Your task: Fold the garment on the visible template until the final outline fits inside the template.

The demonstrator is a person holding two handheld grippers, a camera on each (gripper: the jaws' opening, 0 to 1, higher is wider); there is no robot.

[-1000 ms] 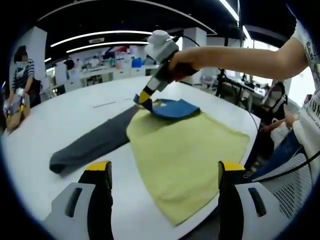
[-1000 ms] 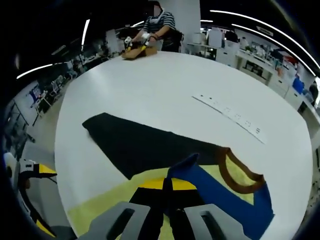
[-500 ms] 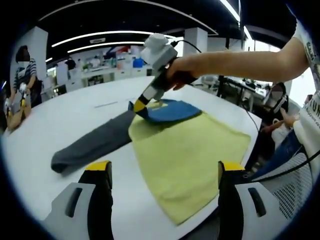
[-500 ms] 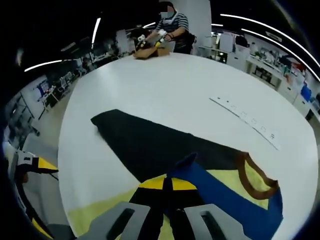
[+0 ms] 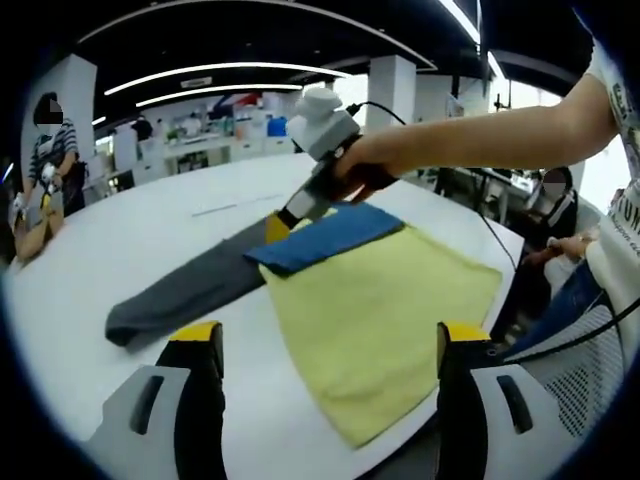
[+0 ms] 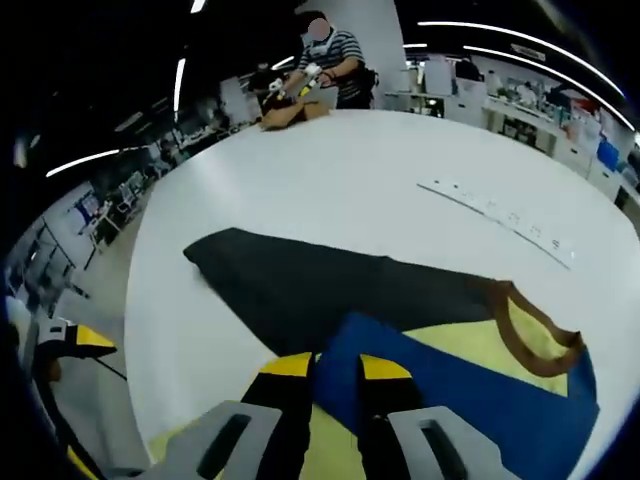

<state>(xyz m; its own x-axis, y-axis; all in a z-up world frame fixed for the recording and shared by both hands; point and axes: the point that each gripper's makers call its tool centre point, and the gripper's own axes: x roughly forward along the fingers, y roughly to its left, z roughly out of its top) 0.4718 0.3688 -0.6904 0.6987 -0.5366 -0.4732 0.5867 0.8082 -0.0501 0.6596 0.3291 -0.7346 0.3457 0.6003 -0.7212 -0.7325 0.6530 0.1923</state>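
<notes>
Pinching the garment's blue sleeve (image 6: 450,395), the right gripper (image 6: 335,372) was seen closed; the left gripper (image 5: 325,345) was held open.

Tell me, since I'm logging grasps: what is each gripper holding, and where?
The right gripper pinches the blue sleeve of the shirt at its folded edge. The left gripper is open, holding nothing.

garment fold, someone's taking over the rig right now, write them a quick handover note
Right gripper: shut on the blue sleeve, carrying it across the yellow body.
Left gripper: open, holding nothing, hovering at the near table edge.
Garment: flat on the white table, dark sleeve stretched out to the side.
Done: blue sleeve partly folded in.
Left: lay it down, fold in the dark sleeve, then fold the body. I can't make out a template outline.
</notes>
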